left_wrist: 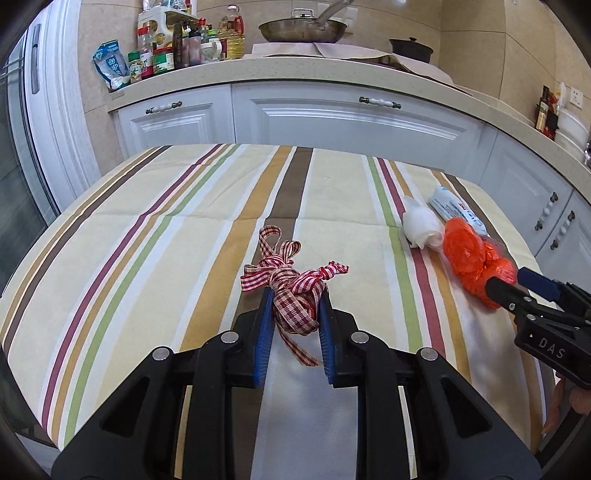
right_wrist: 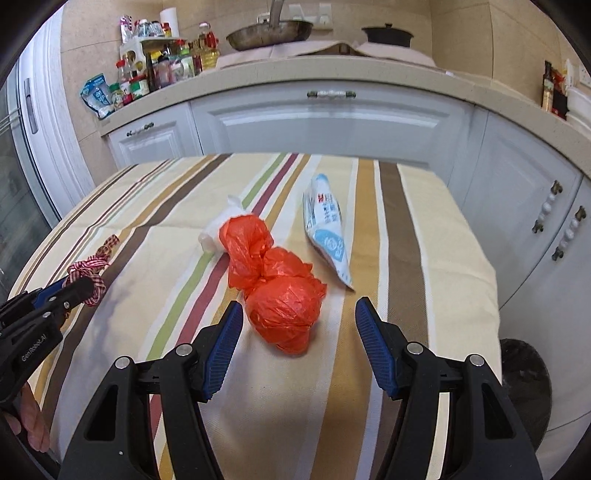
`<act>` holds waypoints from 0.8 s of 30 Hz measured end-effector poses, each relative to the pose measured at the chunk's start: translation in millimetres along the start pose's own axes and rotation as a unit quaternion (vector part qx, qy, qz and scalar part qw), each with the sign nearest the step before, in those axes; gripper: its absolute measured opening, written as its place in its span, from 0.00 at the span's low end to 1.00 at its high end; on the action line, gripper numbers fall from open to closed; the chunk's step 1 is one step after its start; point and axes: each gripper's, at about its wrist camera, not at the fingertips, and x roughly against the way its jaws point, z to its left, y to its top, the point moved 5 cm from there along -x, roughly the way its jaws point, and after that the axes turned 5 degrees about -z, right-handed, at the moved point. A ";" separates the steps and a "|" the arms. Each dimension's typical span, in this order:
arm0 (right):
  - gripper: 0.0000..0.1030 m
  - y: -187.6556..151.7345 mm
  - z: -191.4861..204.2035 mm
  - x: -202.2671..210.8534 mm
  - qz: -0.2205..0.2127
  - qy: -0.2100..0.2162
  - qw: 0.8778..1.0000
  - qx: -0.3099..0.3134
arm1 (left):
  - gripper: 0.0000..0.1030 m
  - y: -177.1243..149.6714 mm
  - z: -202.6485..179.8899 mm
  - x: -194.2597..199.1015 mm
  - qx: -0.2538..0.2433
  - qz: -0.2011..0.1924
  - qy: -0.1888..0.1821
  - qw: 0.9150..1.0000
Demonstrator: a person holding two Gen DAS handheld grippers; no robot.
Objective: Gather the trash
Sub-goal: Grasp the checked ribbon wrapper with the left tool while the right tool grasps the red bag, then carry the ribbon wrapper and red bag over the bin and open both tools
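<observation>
My left gripper is shut on a tangled red-and-white checked ribbon just above the striped tablecloth; it also shows in the right wrist view at the left. My right gripper is open, its fingers either side of a crumpled orange plastic bag. In the left wrist view the orange bag lies at the right with the right gripper against it. A white wad and a blue-white wrapper lie behind the bag.
White kitchen cabinets and a counter with bottles, a pan and a dark pot stand beyond the table. A dark round bin sits on the floor at the table's right.
</observation>
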 end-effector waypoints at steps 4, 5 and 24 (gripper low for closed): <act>0.36 -1.5 3.3 -0.1 0.003 0.012 1.000 0.003 | 0.22 -1.9 1.8 -1.5 0.001 0.003 -0.002 1.000; 0.35 -1.9 5.2 1.8 0.000 0.013 1.000 0.007 | 0.22 -2.3 2.0 -1.3 0.002 0.003 -0.001 1.000; 0.34 -9.1 -17.0 58.6 -0.069 -0.038 0.997 -0.016 | 0.22 -3.5 -13.1 27.2 -0.007 -0.022 -0.015 1.000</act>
